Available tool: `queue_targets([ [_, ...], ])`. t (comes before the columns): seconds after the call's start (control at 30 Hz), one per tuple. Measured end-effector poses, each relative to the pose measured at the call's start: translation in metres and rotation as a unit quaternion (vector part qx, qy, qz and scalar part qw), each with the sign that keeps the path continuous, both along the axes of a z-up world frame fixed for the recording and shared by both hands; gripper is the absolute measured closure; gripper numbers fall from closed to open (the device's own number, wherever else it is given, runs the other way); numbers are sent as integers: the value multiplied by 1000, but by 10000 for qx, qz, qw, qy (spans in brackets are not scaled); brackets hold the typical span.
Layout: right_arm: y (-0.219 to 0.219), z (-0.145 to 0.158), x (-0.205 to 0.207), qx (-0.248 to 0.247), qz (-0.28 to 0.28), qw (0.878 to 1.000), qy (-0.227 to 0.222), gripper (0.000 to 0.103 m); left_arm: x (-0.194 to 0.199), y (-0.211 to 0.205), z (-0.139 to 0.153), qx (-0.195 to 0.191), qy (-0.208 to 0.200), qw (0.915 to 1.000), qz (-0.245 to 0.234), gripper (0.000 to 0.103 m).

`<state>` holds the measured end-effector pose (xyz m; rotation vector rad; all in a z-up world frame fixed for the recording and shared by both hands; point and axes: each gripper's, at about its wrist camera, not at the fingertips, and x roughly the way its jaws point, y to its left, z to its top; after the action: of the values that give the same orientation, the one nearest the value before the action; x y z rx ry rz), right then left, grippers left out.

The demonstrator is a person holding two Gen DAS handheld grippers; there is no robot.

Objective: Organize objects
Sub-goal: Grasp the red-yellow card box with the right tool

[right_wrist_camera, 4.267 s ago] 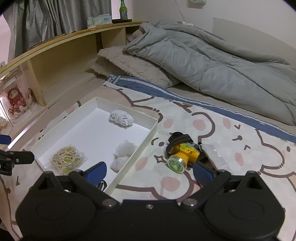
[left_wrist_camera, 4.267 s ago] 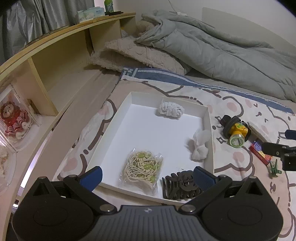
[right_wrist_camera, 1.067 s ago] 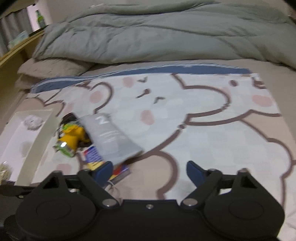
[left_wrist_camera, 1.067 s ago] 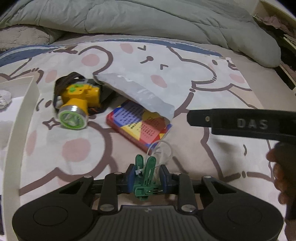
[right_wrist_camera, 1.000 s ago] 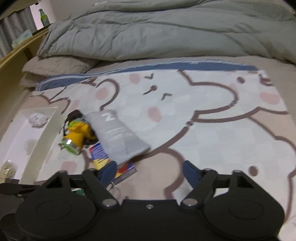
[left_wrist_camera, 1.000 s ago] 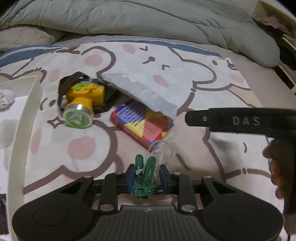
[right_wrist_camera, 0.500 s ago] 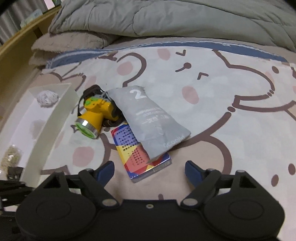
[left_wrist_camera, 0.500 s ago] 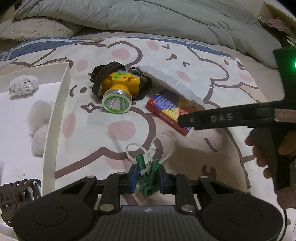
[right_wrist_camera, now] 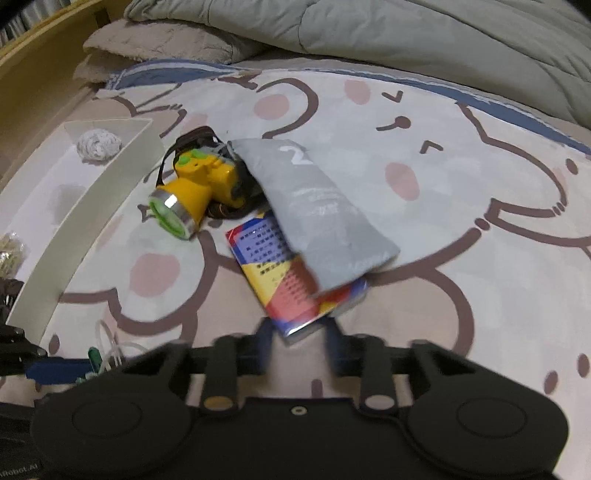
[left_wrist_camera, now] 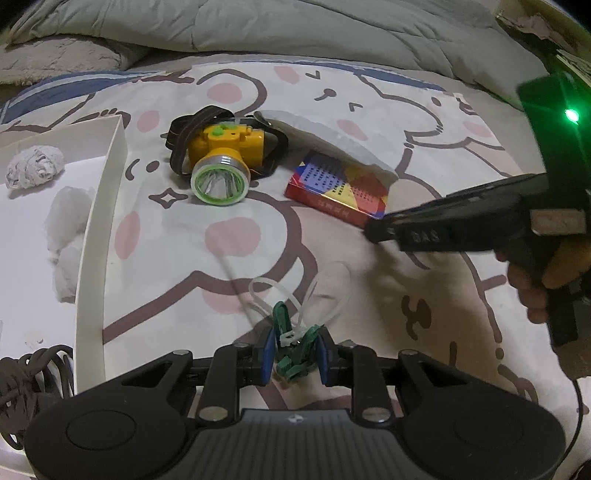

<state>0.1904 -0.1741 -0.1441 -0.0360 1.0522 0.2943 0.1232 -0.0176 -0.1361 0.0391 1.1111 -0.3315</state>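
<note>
My left gripper [left_wrist_camera: 294,350] is shut on a small green clip [left_wrist_camera: 295,347] with clear plastic loops [left_wrist_camera: 317,295], held just above the bedsheet beside the white tray [left_wrist_camera: 92,236]. A yellow headlamp [left_wrist_camera: 221,155] lies on the sheet, with a colourful card box [left_wrist_camera: 338,194] to its right, partly under a grey pouch [right_wrist_camera: 314,210]. My right gripper [right_wrist_camera: 301,345] is open with its blurred fingers either side of the near end of the card box [right_wrist_camera: 291,280]. The headlamp also shows in the right wrist view [right_wrist_camera: 195,188].
The tray holds a white wad [left_wrist_camera: 35,170], cotton pieces [left_wrist_camera: 68,236] and a dark hair claw [left_wrist_camera: 26,373] at its near corner. A grey duvet [left_wrist_camera: 295,33] and a pillow [right_wrist_camera: 155,44] lie at the back. A wooden shelf [right_wrist_camera: 33,62] runs along the left.
My left gripper has carried the green clip left toward the tray. My right gripper has dropped closer to the card box and narrowed its fingers around the box's near end.
</note>
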Motion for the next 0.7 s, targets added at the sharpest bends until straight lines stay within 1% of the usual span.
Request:
queue_targets([
  [0.07, 0, 2, -8, -90, 126, 9999, 14, 97, -2, -2, 0, 28, -9, 10000, -43, 77],
  [0.13, -2, 3, -18, -203, 218, 9996, 20, 97, -4, -3, 0, 53, -16, 10000, -65, 77],
  [0.2, -7, 3, -27, -211, 333, 9992, 32, 96, -6, -4, 1, 87, -33, 9999, -63, 77],
  [0.23, -10, 4, -31, -181, 330, 9993, 21, 93, -7, -5, 2, 96, -43, 9999, -55, 77],
  [0.27, -14, 5, -35, -142, 280, 9995, -16, 78, -7, -4, 3, 99, -53, 9999, -46, 77],
  [0.3, -20, 6, -38, -126, 169, 9997, -84, 60, -8, -4, 4, 99, -57, 9999, -29, 77],
  [0.33, -25, 7, -39, -127, 98, 9998, -140, 54, -9, -3, 5, 99, -62, 9999, -5, 77],
  [0.37, -29, 8, -39, -142, 19, 9997, -212, 48, -9, -3, 5, 107, -65, 9999, 17, 77],
  [0.43, -38, 9, -36, -98, -146, 9994, -303, 47, -10, -2, 6, 110, -79, 9999, 56, 77],
  [0.5, -44, 11, -31, 136, -259, 9991, -302, 35, -10, -1, 6, 97, -67, 9999, 58, 77],
  [0.53, -45, 11, -28, 238, -272, 9988, -327, 32, -10, -1, 5, 94, -63, 9999, 38, 77],
  [0.6, -41, 12, -25, 228, -200, 9985, -462, 22, -10, -2, 4, 92, -57, 9999, -18, 77],
  [0.7, -33, 11, -22, 117, 23, 9977, -670, 15, -9, -5, 3, 105, -51, 9999, -90, 77],
])
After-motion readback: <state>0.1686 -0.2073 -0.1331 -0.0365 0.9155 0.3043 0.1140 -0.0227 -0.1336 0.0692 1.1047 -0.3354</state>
